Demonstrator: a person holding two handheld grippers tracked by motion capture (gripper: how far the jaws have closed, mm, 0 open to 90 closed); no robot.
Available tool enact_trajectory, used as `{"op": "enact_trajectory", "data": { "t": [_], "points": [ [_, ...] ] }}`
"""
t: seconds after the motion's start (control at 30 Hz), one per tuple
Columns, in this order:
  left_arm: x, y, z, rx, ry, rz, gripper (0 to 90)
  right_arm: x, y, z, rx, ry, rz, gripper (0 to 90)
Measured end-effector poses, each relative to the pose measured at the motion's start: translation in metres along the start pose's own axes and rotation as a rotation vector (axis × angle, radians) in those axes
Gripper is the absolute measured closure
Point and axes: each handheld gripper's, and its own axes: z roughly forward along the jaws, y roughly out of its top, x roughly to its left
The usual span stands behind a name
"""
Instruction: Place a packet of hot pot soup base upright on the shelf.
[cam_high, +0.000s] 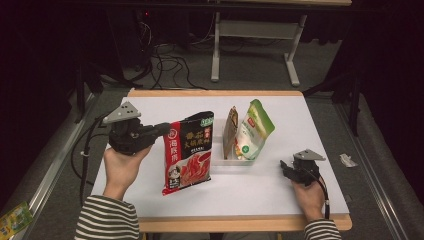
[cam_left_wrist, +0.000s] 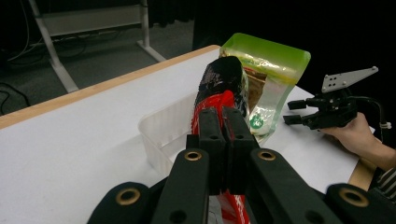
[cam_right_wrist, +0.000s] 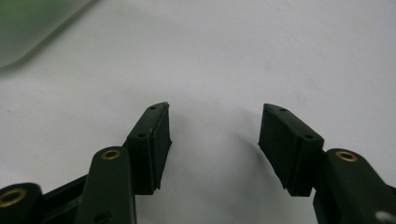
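Beside the tray (cam_high: 220, 161), left gripper (cam_high: 167, 129) clamps pouch (cam_high: 189, 152).

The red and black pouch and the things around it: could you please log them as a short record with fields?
held item: red and black pouch, upright, clamped at its edge
holder: left gripper, shut
other gripper: right gripper, open, empty
container: clear plastic tray on the white table
in tray: green pouch, brown pouch, both upright

High view overhead, far; left gripper view close, sharing green pouch (cam_high: 255, 129); right near table (cam_right_wrist: 280, 56).
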Motion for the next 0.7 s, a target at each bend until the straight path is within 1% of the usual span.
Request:
{"op": "enact_trajectory", "data": {
  "t": [0.3, 0.47, 0.7],
  "points": [
    [0.002, 0.011, 0.003, -0.021, -0.009, 0.001, 88.6, -0.002, 0.0, 0.001, -0.003, 0.007, -0.004, 43.8],
    [0.003, 0.016, 0.005, -0.026, -0.008, 0.005, 88.7, -0.002, 0.0, 0.001, -0.002, 0.01, 0.007, 43.8],
    [0.005, 0.023, 0.01, -0.034, -0.011, -0.003, 88.6, -0.003, 0.0, 0.001, 0.0, 0.011, 0.008, 43.8]
  ]
}}
